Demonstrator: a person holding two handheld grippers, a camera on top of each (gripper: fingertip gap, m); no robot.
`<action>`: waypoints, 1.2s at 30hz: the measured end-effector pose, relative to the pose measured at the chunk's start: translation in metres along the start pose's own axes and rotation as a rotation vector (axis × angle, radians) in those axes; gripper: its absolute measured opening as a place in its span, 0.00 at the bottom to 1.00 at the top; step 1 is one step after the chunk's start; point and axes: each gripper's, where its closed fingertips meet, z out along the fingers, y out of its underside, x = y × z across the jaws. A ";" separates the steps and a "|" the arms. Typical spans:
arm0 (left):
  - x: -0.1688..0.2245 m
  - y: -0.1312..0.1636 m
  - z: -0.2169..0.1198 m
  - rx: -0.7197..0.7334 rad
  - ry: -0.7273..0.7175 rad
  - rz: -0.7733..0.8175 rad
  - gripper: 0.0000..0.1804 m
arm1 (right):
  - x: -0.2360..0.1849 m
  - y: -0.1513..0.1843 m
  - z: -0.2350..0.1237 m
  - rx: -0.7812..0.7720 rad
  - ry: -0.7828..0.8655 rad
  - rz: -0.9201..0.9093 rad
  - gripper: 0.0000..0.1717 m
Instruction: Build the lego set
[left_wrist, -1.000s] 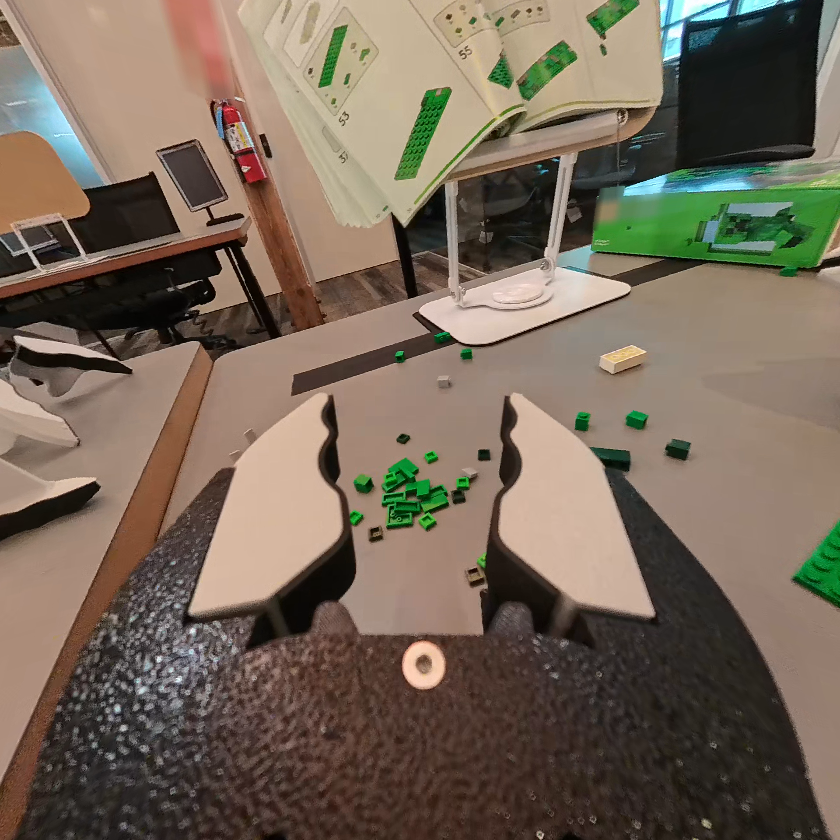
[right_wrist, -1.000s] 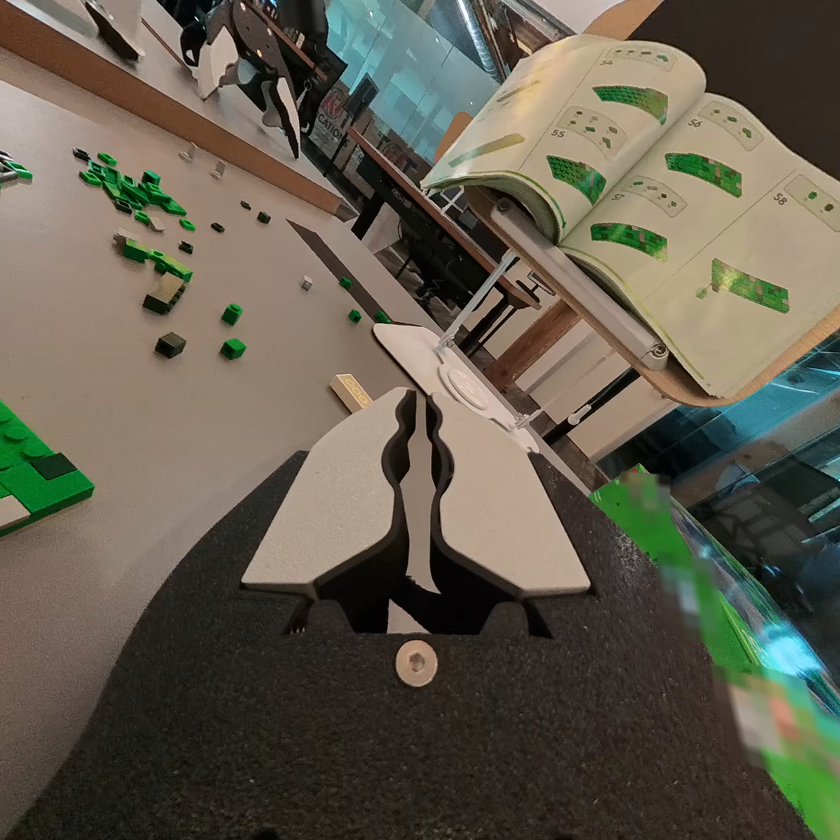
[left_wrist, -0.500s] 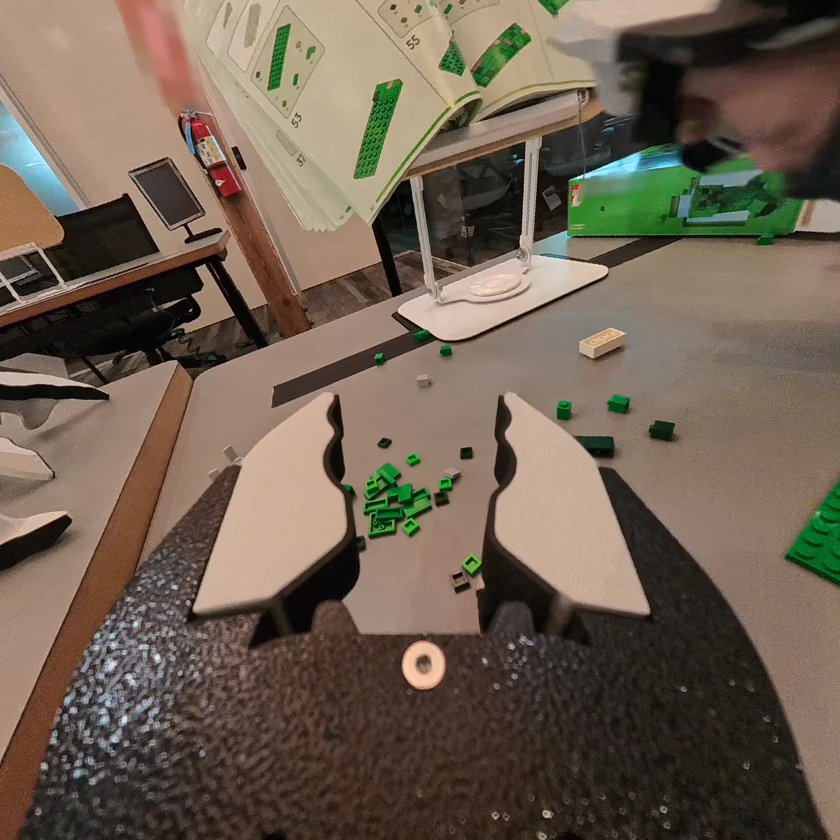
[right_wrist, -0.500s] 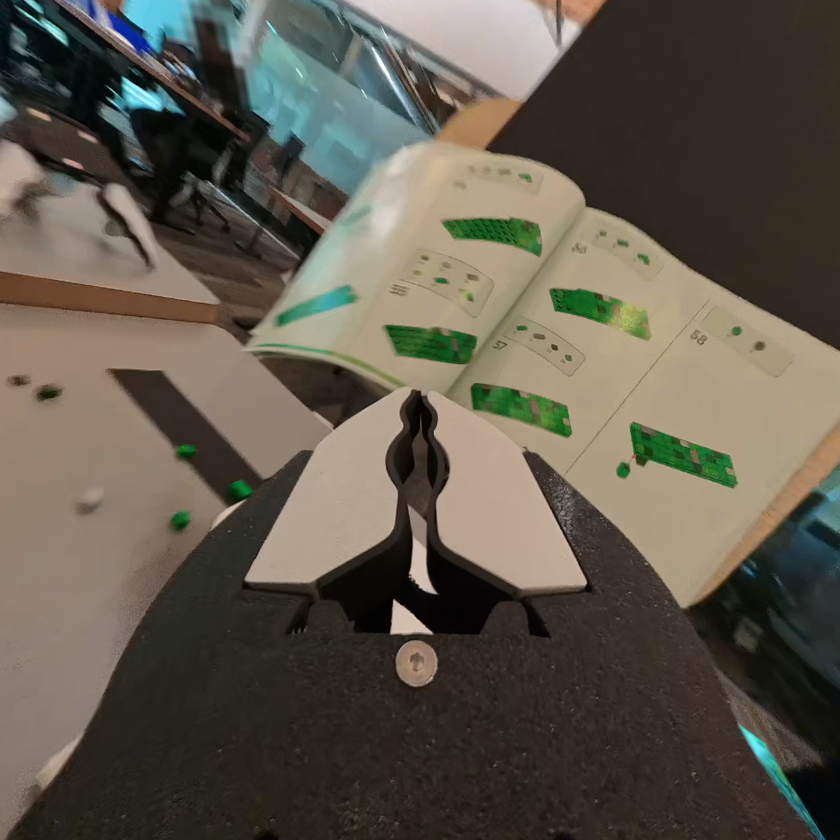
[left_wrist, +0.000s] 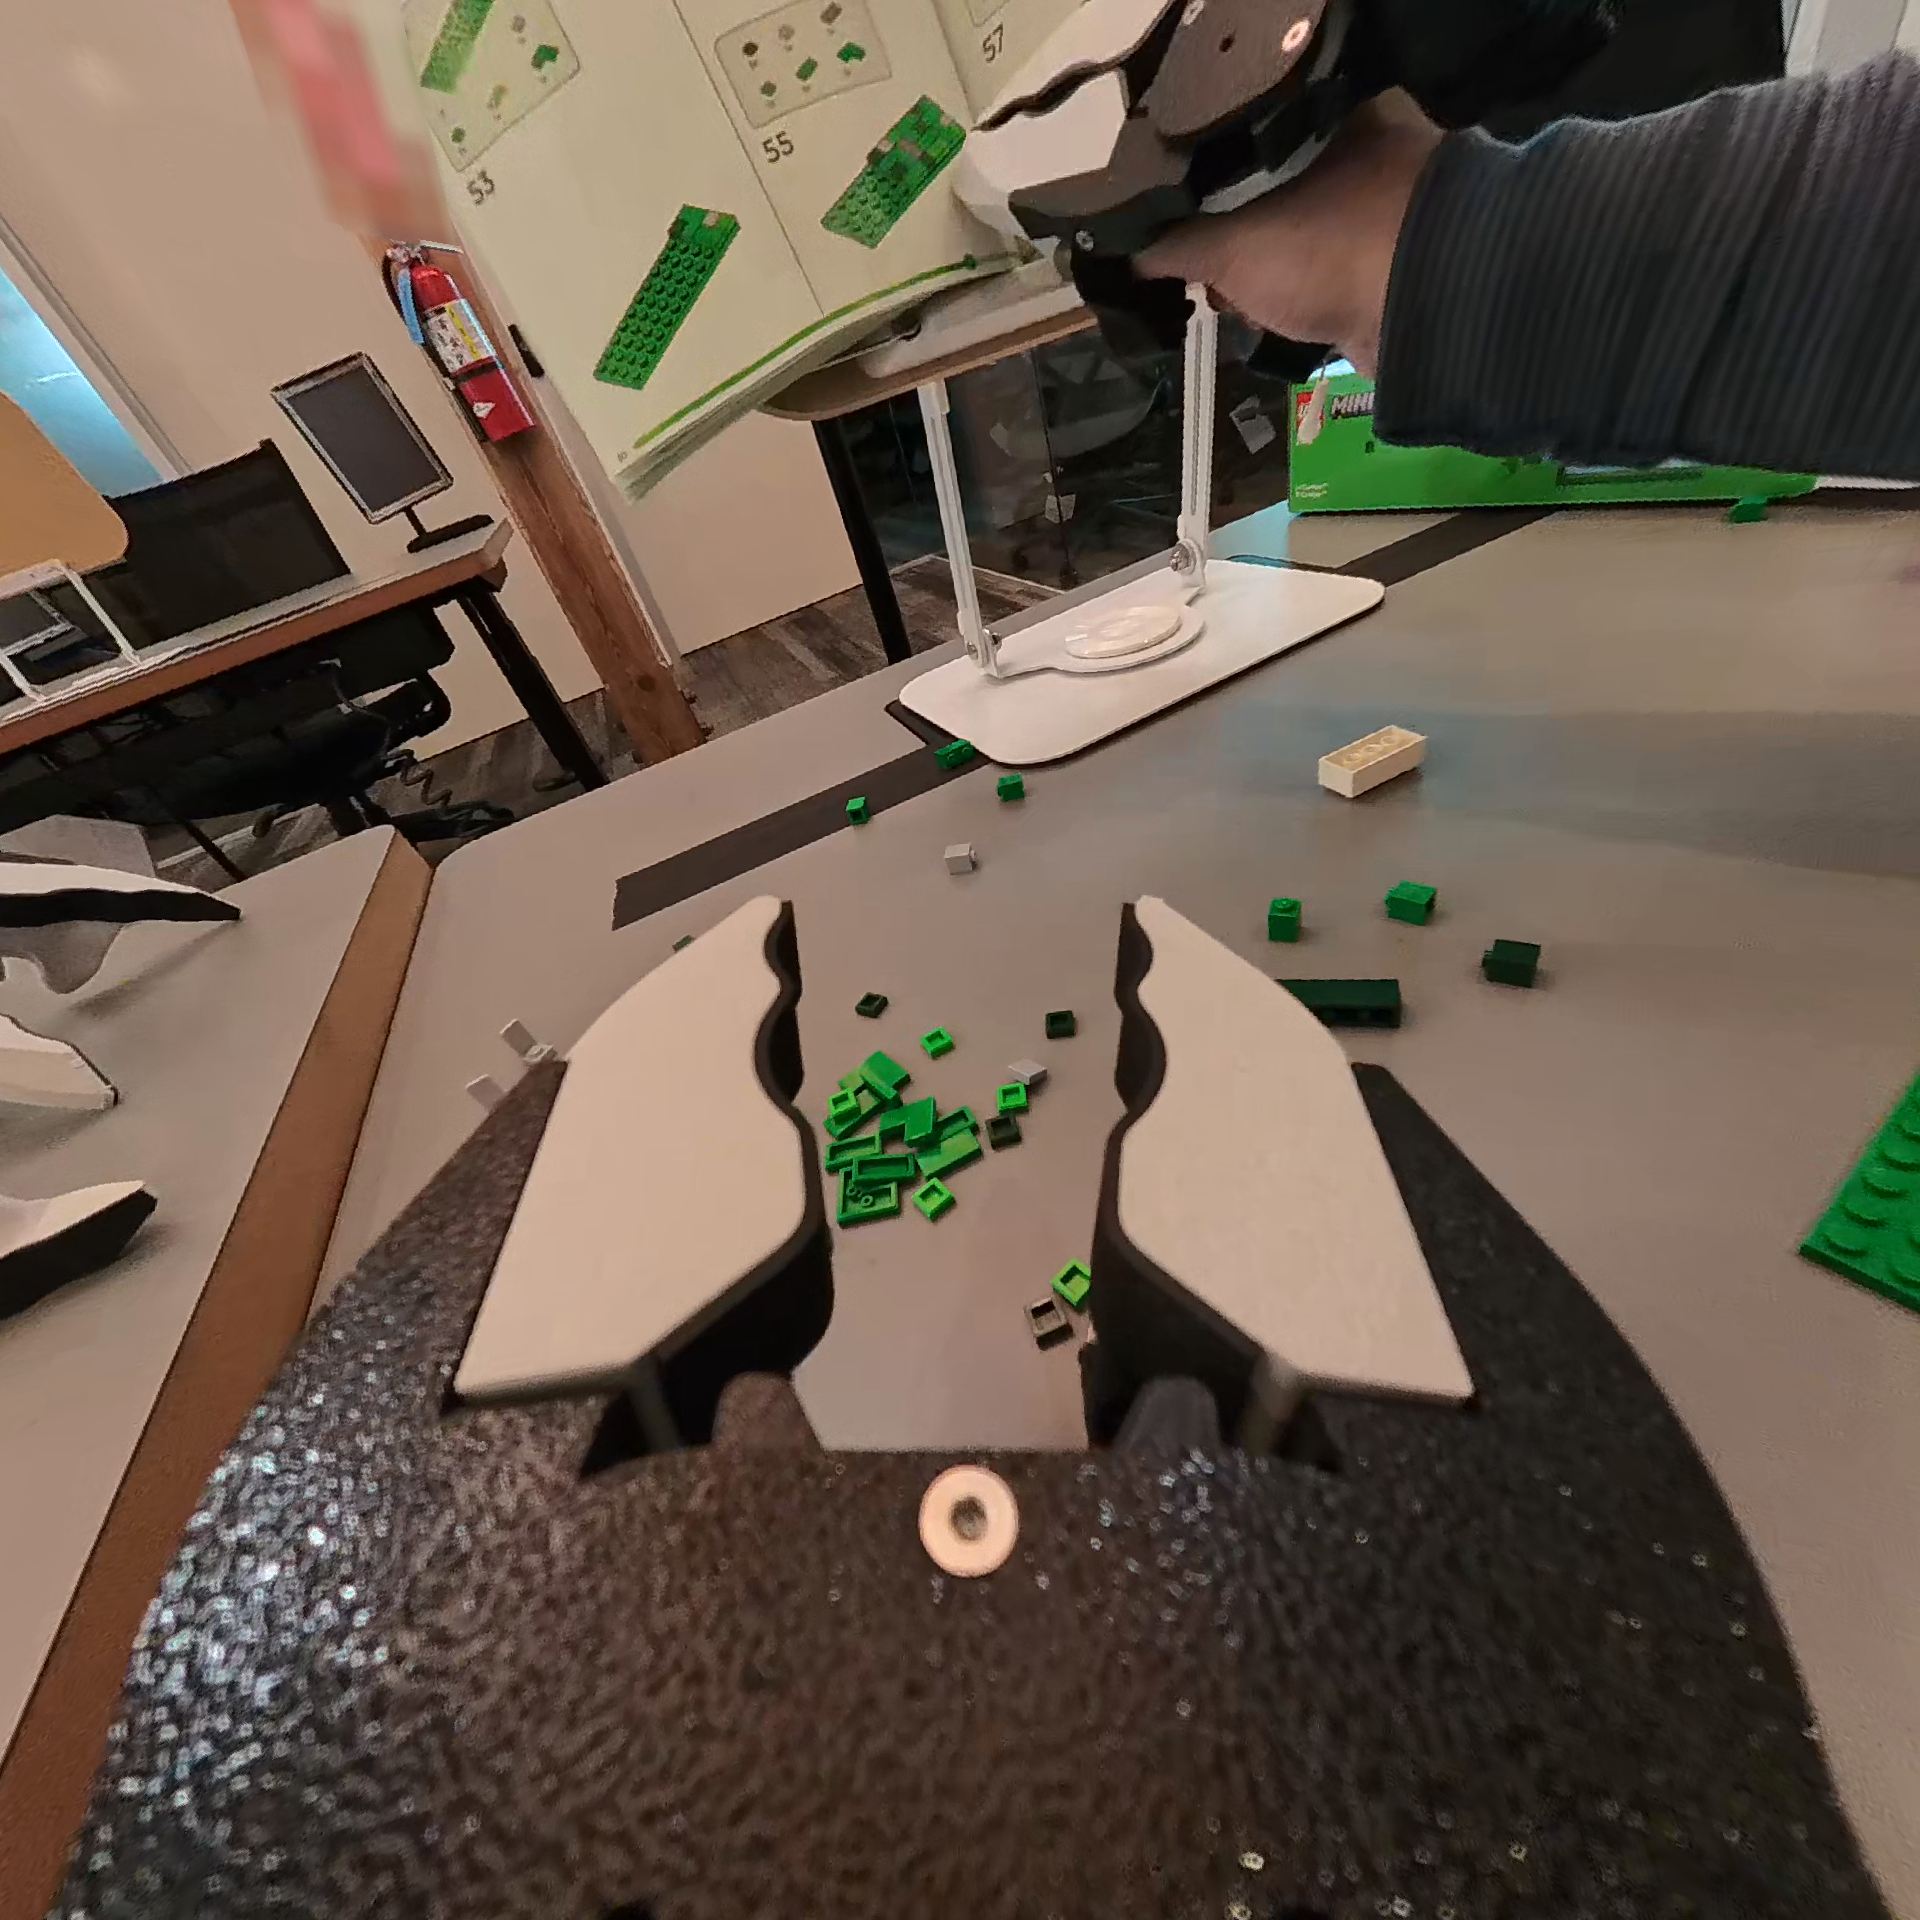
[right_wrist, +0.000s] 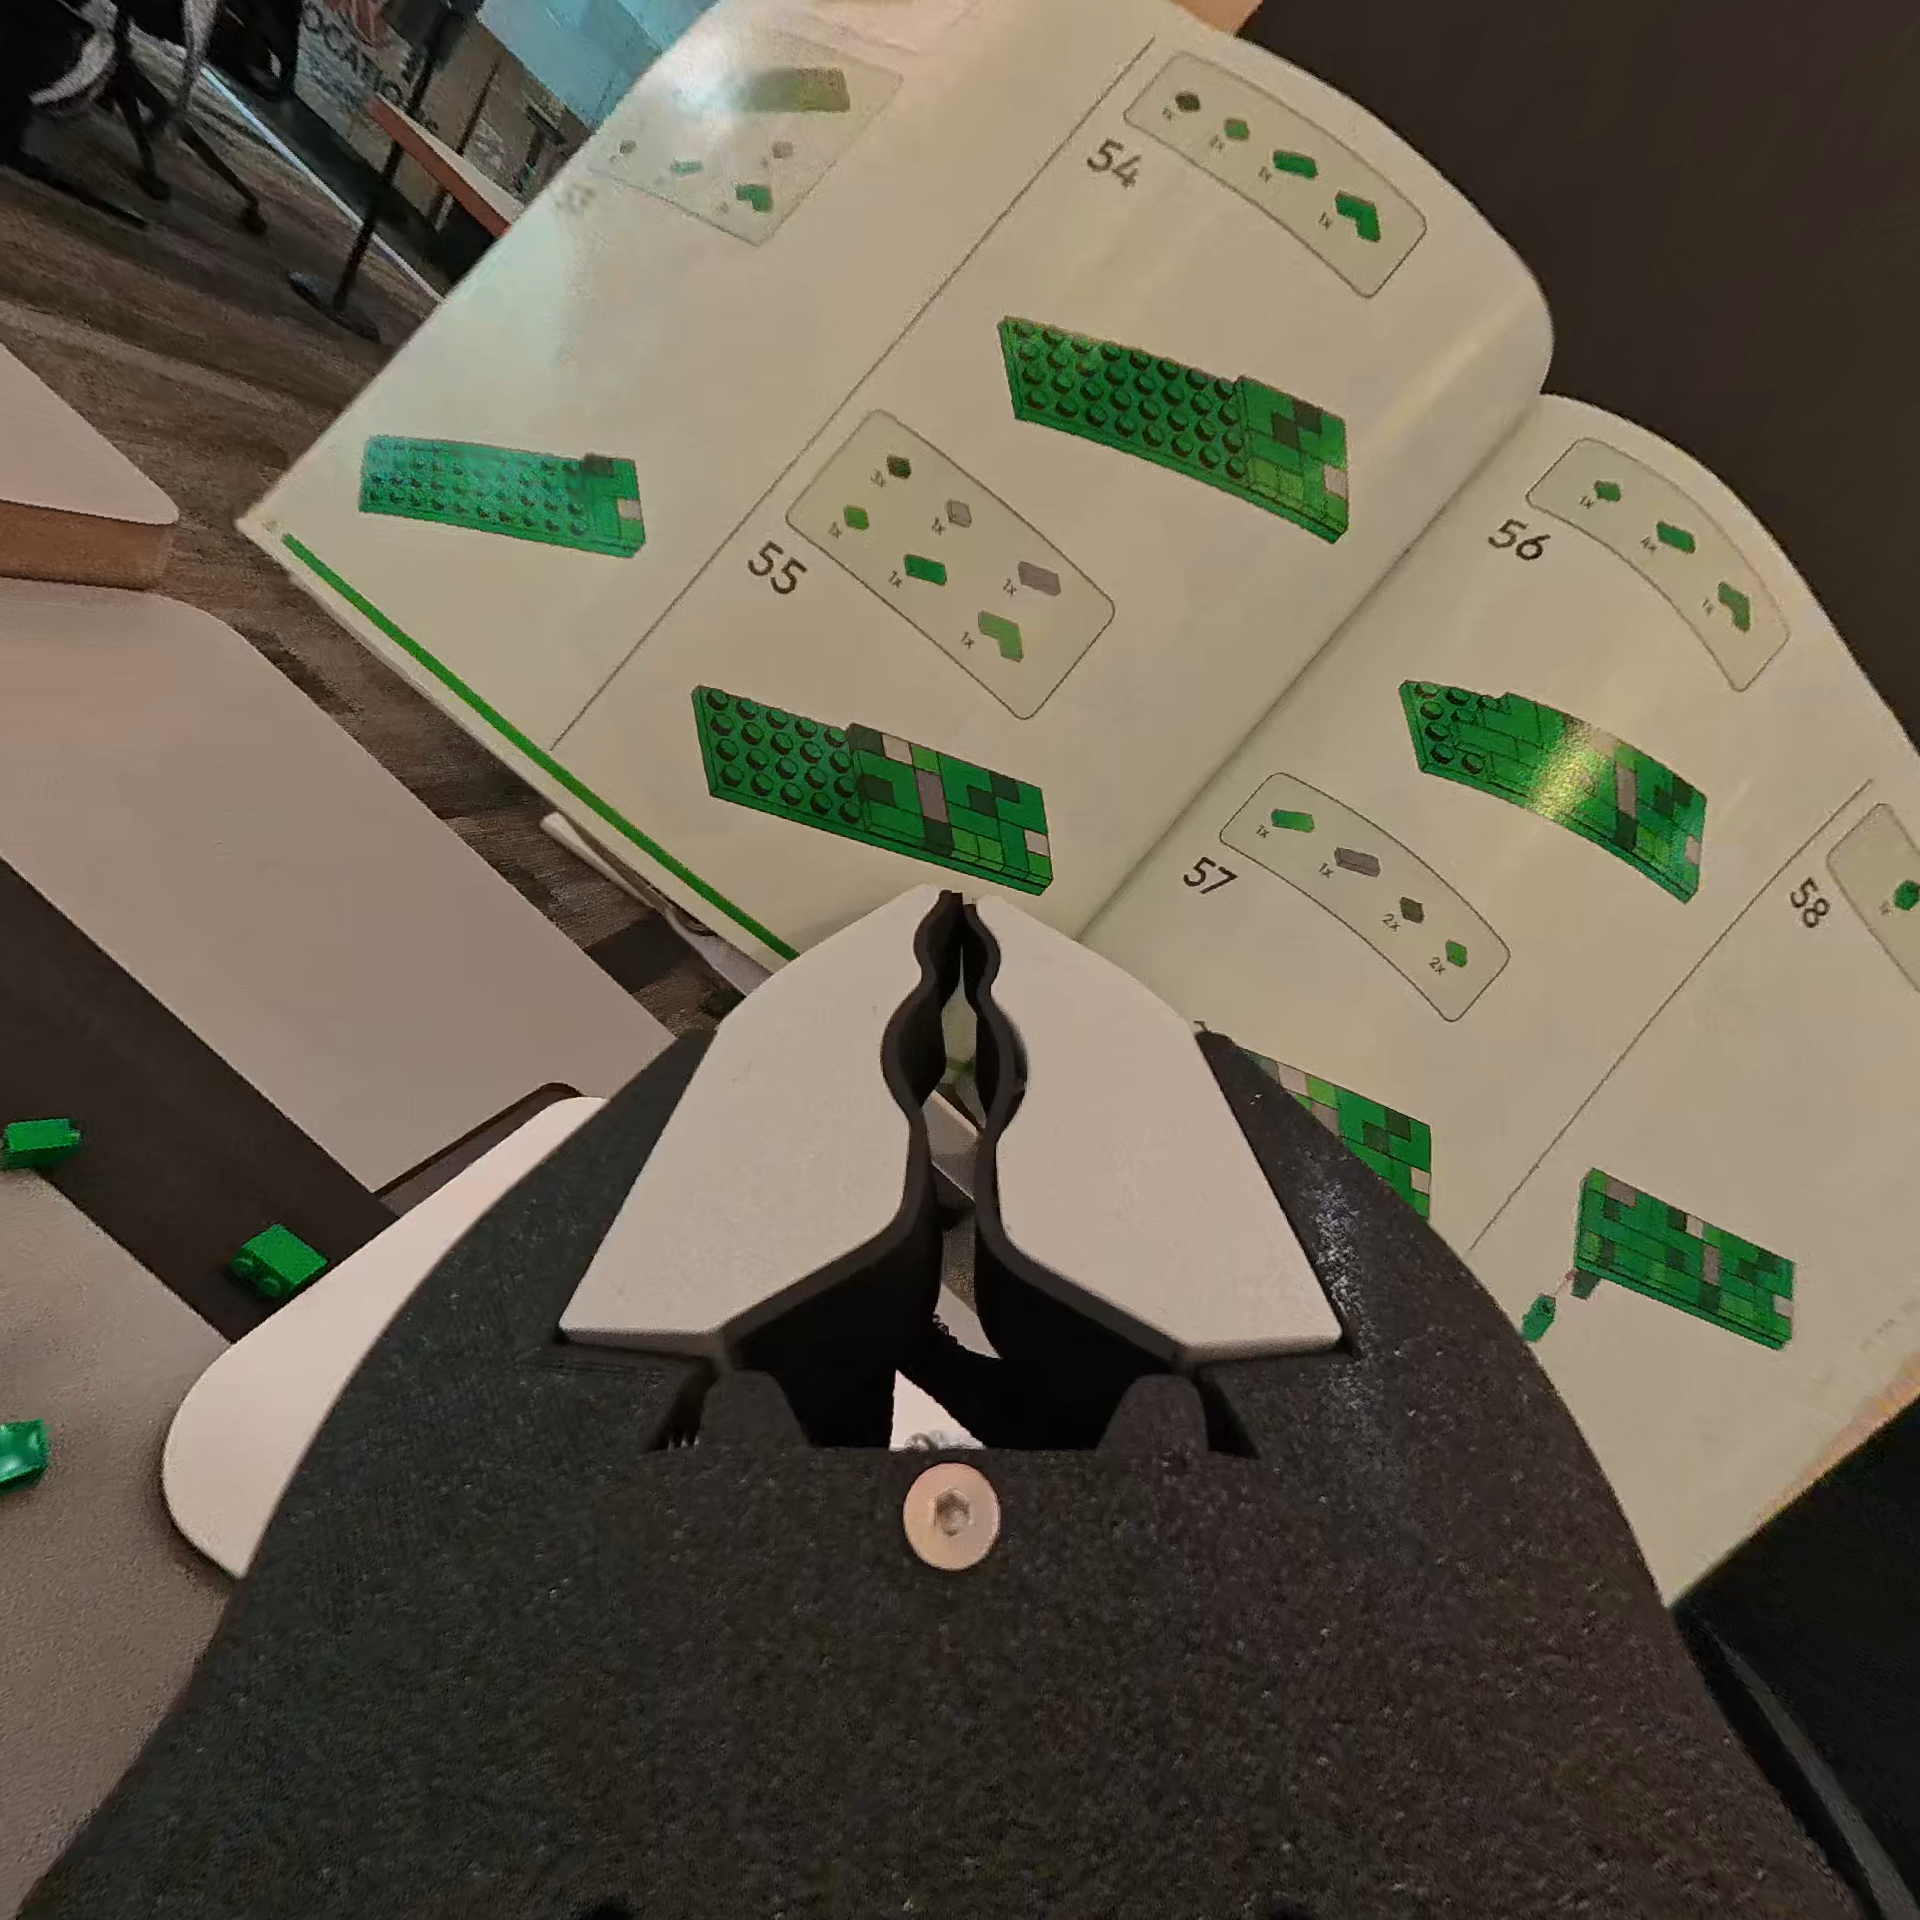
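My left gripper (left_wrist: 956, 920) is open and empty, low over the grey table (left_wrist: 1558, 831). A heap of small green tiles (left_wrist: 899, 1138) lies on the table between its fingers, untouched. My right gripper (right_wrist: 961, 906) is shut with nothing between its tips. It is raised in front of the open instruction booklet (right_wrist: 935, 416), its tips at the lower edge of the left page. The left wrist view shows that gripper (left_wrist: 1091, 135) held in a hand against the booklet (left_wrist: 727, 156) on its white stand (left_wrist: 1132, 665).
Loose green bricks (left_wrist: 1408, 902), a dark green brick (left_wrist: 1345, 1001), a cream brick (left_wrist: 1371, 761) and a grey stud (left_wrist: 961, 859) lie on the table. A green baseplate (left_wrist: 1881, 1216) is at the right edge, a green box (left_wrist: 1538, 478) behind. A second table (left_wrist: 156, 1091) stands left.
My right gripper swung up from over the table to the booklet and stayed shut. My left gripper's fingers narrowed a little and stayed over the tile heap.
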 end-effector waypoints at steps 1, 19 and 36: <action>0.000 0.000 0.000 0.001 -0.001 -0.002 0.32 | 0.001 -0.001 -0.001 0.005 0.009 -0.009 0.00; -0.003 -0.001 -0.002 0.009 -0.013 -0.015 0.33 | -0.015 0.003 -0.068 0.087 -0.047 0.125 0.00; -0.019 -0.010 -0.014 0.085 -0.111 -0.018 0.33 | -0.042 0.090 -0.185 0.118 -0.169 0.190 0.00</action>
